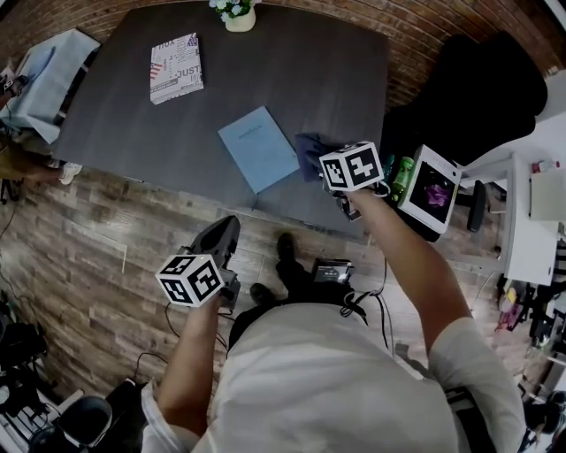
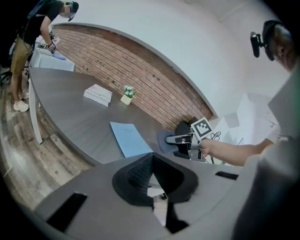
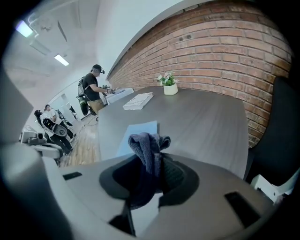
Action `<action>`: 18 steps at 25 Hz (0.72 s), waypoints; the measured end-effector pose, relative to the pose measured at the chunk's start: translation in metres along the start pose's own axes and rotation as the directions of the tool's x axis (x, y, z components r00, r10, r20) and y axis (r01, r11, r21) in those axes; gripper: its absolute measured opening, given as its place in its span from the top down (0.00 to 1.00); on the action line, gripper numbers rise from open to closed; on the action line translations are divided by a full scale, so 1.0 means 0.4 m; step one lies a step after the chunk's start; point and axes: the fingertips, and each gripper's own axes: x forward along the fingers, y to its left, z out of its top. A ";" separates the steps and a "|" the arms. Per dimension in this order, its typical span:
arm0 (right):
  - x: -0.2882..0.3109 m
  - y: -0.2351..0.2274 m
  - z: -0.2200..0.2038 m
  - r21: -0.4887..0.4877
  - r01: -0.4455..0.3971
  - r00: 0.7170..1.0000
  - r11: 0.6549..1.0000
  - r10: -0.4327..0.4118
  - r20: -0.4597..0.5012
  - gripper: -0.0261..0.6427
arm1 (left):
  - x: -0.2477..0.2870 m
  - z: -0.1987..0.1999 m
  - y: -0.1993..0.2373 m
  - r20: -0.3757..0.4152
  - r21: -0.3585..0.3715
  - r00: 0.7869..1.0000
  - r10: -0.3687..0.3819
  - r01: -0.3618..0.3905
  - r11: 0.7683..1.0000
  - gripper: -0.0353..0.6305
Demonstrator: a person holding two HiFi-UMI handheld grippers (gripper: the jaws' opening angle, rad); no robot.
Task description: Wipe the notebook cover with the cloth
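Note:
A light blue notebook (image 1: 257, 147) lies flat on the dark grey table (image 1: 133, 115), near its front edge. The same notebook (image 3: 140, 132) shows just ahead in the right gripper view, and the notebook (image 2: 129, 138) is also in the left gripper view. My right gripper (image 3: 152, 161) is shut on a dark blue cloth (image 3: 147, 146), which bunches up out of the jaws. In the head view the cloth (image 1: 309, 152) hangs just right of the notebook, over the table edge, under the right gripper (image 1: 329, 173). My left gripper (image 1: 228, 232) is shut and empty, held low over the floor.
A printed book (image 1: 176, 67) and a small flower pot (image 1: 237, 15) sit at the table's far side. A black chair (image 1: 478, 88) and a white shelf (image 1: 539, 203) stand to the right. A person (image 3: 93, 88) works at the far end.

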 end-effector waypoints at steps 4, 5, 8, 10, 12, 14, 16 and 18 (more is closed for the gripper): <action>-0.039 0.061 -0.007 -0.002 -0.012 0.999 1.000 0.012 0.034 0.80 | -0.060 0.008 -0.025 0.045 0.009 0.998 -0.033 0.032 0.999 0.94; -0.051 0.078 -0.007 -0.004 -0.017 0.999 1.000 0.018 0.046 0.80 | -0.076 0.009 -0.032 0.059 0.013 0.997 -0.039 0.039 0.999 0.94; -0.092 0.113 -0.013 -0.008 -0.019 0.997 1.000 0.020 0.077 0.80 | -0.121 0.013 -0.052 0.098 0.019 0.993 -0.060 0.058 0.998 0.94; -0.122 0.133 -0.015 -0.004 -0.016 0.995 1.000 0.016 0.099 0.80 | -0.152 0.016 -0.062 0.119 0.023 0.990 -0.073 0.071 0.997 0.94; -0.153 0.153 -0.016 0.000 -0.012 0.992 1.000 0.012 0.124 0.80 | -0.181 0.017 -0.071 0.138 0.025 0.987 -0.085 0.082 0.996 0.94; -0.184 0.170 -0.019 -0.001 -0.005 0.989 1.000 0.005 0.149 0.80 | -0.207 0.017 -0.082 0.152 0.029 0.984 -0.098 0.094 0.995 0.94; -0.214 0.185 -0.020 -0.003 0.000 0.985 1.000 0.000 0.173 0.80 | -0.226 0.020 -0.096 0.165 0.035 0.980 -0.111 0.106 0.994 0.94; -0.240 0.201 -0.019 0.000 -0.002 0.981 1.000 0.002 0.195 0.80 | -0.244 0.028 -0.109 0.180 0.042 0.976 -0.122 0.117 0.992 0.94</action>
